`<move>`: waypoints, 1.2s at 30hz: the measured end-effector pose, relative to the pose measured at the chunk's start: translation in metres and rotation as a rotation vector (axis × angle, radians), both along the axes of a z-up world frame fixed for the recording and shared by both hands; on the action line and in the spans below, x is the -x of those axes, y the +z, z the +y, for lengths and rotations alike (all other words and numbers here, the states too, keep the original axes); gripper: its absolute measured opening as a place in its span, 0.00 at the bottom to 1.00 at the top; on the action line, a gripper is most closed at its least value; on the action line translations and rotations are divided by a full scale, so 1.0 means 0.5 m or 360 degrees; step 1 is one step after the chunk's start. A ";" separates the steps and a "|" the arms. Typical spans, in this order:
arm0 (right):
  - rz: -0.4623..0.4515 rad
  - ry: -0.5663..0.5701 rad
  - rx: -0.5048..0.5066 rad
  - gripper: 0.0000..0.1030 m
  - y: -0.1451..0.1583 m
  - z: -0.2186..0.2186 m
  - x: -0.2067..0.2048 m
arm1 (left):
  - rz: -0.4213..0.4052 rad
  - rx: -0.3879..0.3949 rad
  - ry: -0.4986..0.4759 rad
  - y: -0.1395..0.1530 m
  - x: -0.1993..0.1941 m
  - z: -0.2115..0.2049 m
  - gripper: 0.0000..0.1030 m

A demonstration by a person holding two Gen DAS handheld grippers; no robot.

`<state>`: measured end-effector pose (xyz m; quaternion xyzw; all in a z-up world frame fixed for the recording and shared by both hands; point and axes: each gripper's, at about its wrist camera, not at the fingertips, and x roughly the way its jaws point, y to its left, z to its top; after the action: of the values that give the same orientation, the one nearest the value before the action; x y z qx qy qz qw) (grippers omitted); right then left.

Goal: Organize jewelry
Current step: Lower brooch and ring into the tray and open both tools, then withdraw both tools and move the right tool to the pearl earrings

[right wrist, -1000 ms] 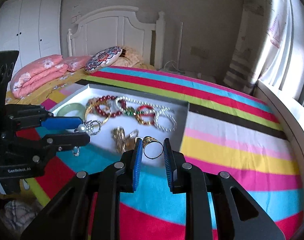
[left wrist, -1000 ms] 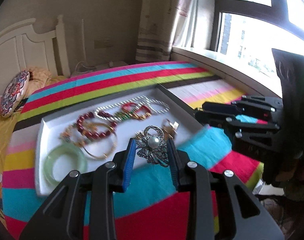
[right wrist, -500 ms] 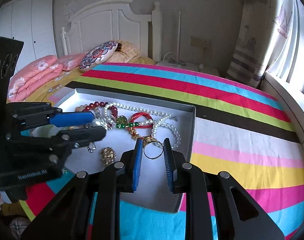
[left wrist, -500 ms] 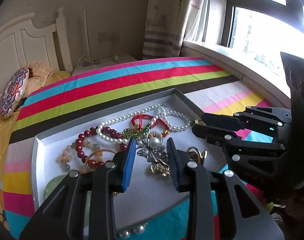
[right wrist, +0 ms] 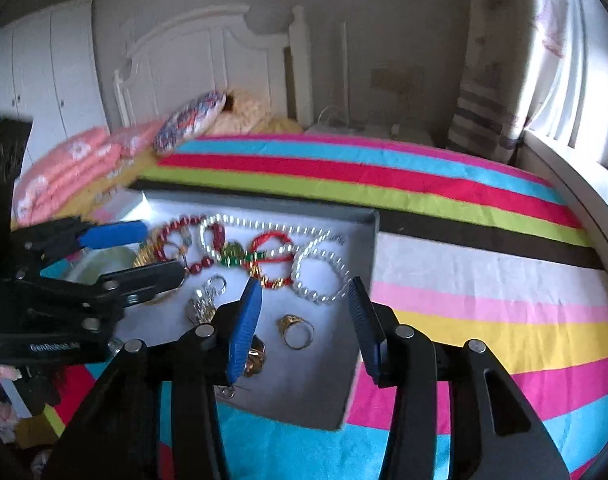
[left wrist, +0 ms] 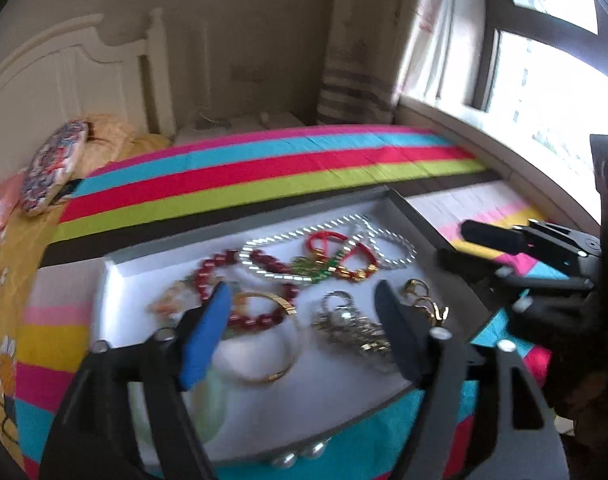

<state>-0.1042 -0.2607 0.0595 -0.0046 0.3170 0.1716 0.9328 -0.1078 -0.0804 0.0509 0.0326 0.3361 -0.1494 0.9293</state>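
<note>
Jaws of the left gripper, having just been opening, stand spread wide above the silver pearl brooch, which lies free on the white floor of the grey tray. Jaws of the right gripper, likewise just opened, stand apart over the gold ring, which rests untouched on the tray floor. Pearl strands, red bead bracelets and a gold bangle crowd the tray on the striped bedspread.

A bed with a striped bedspread stands against a beige wall; white headboard, white wardrobe, striped curtain beside a bright window.
</note>
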 end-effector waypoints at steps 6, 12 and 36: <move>-0.0042 -0.0050 -0.0141 0.50 0.037 -0.052 0.041 | -0.0246 -0.0008 0.0229 0.039 0.080 0.081 0.97; -0.0002 0.0015 -0.0119 0.51 0.012 -0.042 0.089 | -0.0279 -0.0032 0.0322 0.015 0.137 0.145 0.97; 0.0215 0.0584 0.0356 0.26 -0.074 0.253 0.126 | -0.0021 0.0257 0.0365 -0.061 0.113 0.237 0.97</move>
<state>-0.1672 -0.1342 0.0227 -0.1541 0.3896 0.3021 0.8563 -0.1640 0.0379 0.0205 -0.0800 0.3184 -0.0687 0.9421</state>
